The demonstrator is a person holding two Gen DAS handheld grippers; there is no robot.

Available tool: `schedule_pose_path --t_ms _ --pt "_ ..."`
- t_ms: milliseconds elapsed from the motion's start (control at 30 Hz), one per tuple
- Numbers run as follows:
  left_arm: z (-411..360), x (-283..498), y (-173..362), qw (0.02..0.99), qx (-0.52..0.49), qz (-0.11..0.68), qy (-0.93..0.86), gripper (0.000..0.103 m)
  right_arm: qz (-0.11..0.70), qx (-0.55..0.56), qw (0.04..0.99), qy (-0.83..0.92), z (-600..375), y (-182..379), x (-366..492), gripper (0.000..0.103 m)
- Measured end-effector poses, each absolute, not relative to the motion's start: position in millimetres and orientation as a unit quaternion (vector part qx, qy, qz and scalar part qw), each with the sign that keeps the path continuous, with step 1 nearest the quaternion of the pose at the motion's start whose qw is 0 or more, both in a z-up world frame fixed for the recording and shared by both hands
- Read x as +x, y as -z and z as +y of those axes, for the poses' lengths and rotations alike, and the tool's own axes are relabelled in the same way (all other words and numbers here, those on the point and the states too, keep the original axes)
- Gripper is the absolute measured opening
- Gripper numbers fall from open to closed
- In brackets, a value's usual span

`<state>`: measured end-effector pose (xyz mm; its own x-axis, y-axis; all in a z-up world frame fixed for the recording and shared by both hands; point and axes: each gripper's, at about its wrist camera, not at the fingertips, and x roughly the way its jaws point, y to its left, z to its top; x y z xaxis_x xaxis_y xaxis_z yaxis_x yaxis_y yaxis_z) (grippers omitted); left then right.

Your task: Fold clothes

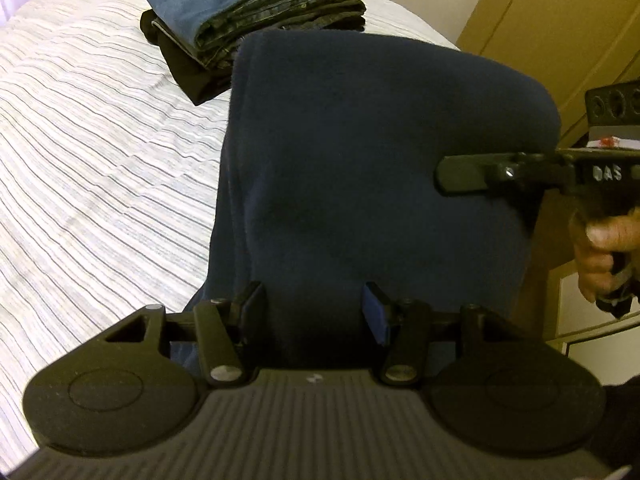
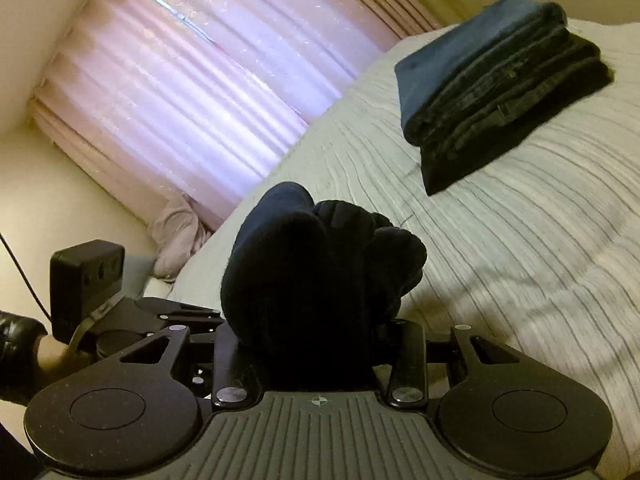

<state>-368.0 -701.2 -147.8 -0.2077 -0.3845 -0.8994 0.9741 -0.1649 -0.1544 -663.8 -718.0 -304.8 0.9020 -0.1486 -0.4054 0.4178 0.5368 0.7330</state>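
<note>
A folded navy fleece garment [image 1: 360, 168] is held up above the striped bed between both grippers. My left gripper [image 1: 314, 312] is closed around its near edge, with the thick fabric filling the gap between the jaws. My right gripper [image 1: 452, 176] comes in from the right and pinches the garment's right edge. In the right wrist view the same dark garment [image 2: 316, 264] bulges out between the right gripper's jaws [image 2: 316, 340], hiding the fingertips. A stack of folded jeans and dark clothes [image 1: 248, 20] lies on the bed beyond; it also shows in the right wrist view [image 2: 500, 84].
The white striped bedspread [image 1: 92, 152] covers the bed. Wooden wardrobe doors [image 1: 560, 20] stand to the right. Pink curtains [image 2: 200, 80] hang behind the bed, with a bundled cloth [image 2: 176, 240] at their foot. A person's hand [image 1: 604, 248] holds the right gripper.
</note>
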Motion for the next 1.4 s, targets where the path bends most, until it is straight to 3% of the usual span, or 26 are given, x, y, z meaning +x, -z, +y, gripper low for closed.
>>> schedule_pose_path --t_ms 267,400,533,700,833,967,1133,1233,1400 --pt "-693 -371 137 0.527 0.362 0.386 0.666 0.049 0.096 0.590 0.778 0.193 -756 335 -684 0.034" --pt "-685 -365 119 0.563 0.329 0.378 0.657 0.049 0.073 0.596 0.767 0.227 -782 309 -702 0.033" --pt "-668 -350 99 0.610 0.281 0.374 0.640 0.049 0.094 0.484 0.832 0.255 -809 234 -709 0.033" --pt "-624 -325 86 0.649 0.232 0.377 0.619 0.049 0.157 0.231 0.918 0.281 -799 129 -675 0.033" --pt "-573 -302 87 0.660 0.223 0.380 0.609 0.049 0.193 0.063 0.940 0.276 -740 96 -624 0.033" --pt "-514 -280 95 0.671 0.228 0.388 0.589 0.049 0.257 -0.059 0.934 0.241 -653 138 -563 0.034" --pt "-441 -258 104 0.684 0.250 0.407 0.552 0.050 0.391 -0.116 0.904 0.127 -550 279 -482 0.035" --pt "-415 -244 103 0.689 0.252 0.414 0.539 0.050 0.458 -0.204 0.861 0.084 -490 346 -458 0.048" --pt "-431 -245 106 0.683 0.217 0.424 0.553 0.050 0.469 -0.156 0.860 0.127 -487 323 -467 0.051"
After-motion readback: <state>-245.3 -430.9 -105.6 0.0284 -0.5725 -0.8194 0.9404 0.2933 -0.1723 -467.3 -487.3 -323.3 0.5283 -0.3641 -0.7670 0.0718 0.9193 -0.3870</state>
